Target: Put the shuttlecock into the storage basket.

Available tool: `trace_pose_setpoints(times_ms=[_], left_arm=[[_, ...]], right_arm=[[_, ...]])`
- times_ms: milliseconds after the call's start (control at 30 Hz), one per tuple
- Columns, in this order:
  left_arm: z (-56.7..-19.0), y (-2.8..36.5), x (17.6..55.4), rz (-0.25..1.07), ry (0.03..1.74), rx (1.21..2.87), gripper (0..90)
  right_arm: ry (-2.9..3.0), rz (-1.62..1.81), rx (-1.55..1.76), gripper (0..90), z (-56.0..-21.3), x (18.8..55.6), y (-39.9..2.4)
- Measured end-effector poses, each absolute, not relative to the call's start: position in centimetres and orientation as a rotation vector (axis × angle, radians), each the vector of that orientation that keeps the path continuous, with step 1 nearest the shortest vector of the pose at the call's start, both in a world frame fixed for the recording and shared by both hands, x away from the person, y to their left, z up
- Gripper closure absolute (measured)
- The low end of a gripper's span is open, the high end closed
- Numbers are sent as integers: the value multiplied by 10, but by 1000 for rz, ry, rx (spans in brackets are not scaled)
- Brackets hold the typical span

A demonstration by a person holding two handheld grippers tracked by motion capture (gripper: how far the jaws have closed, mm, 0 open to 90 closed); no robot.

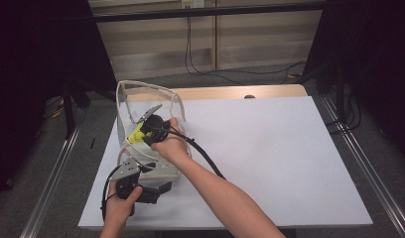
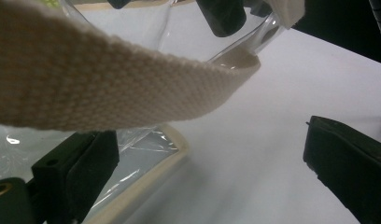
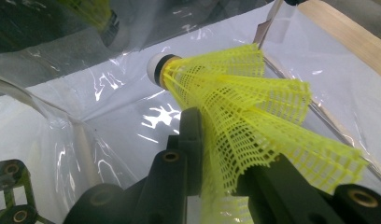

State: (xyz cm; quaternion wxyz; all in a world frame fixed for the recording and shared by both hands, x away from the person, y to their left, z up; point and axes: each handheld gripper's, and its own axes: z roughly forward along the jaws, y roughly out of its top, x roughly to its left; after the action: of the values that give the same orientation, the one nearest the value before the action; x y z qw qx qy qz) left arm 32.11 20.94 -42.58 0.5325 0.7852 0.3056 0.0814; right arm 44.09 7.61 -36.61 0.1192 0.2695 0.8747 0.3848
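Right gripper (image 3: pixel 216 186) is clamped on the yellow shuttlecock (image 3: pixel 254 116), jaws pinching its mesh skirt, held down inside the clear bag (image 1: pixel 141 124). The shuttlecock's long axis runs up and away from the jaws, cork end leading toward the bag's floor. Left gripper (image 1: pixel 156 191), jaws apart, sits at the bag's near edge, strap (image 2: pixel 109 88) crossing above them. Release looks next; right hand is the one placed for it.

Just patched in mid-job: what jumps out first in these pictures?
The bright yellow shuttlecock, pinched by its mesh skirt in the right gripper, hangs inside the clear plastic bag at the table's left side. At the bag's near edge, the left gripper stands open around its cream webbing strap.
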Motion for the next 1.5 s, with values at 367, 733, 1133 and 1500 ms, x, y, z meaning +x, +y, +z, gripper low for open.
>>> trace_pose_setpoints(times_ms=[367, 733, 1133, 1500], left_arm=[[-425, 208, 321, 190, 720, 1875, 35], [-426, 208, 321, 190, 719, 1868, 34], [-425, 209, 322, 188, 711, 1868, 34], [-424, 209, 320, 193, 714, 1867, 31]], right_arm=[[2559, 1134, 908, 259, -358, 443, 71], [2501, 1204, 930, 212, -340, 437, 61], [2491, 1210, 920, 178, -319, 431, 49], [2490, 1264, 893, 157, -307, 419, 32]])
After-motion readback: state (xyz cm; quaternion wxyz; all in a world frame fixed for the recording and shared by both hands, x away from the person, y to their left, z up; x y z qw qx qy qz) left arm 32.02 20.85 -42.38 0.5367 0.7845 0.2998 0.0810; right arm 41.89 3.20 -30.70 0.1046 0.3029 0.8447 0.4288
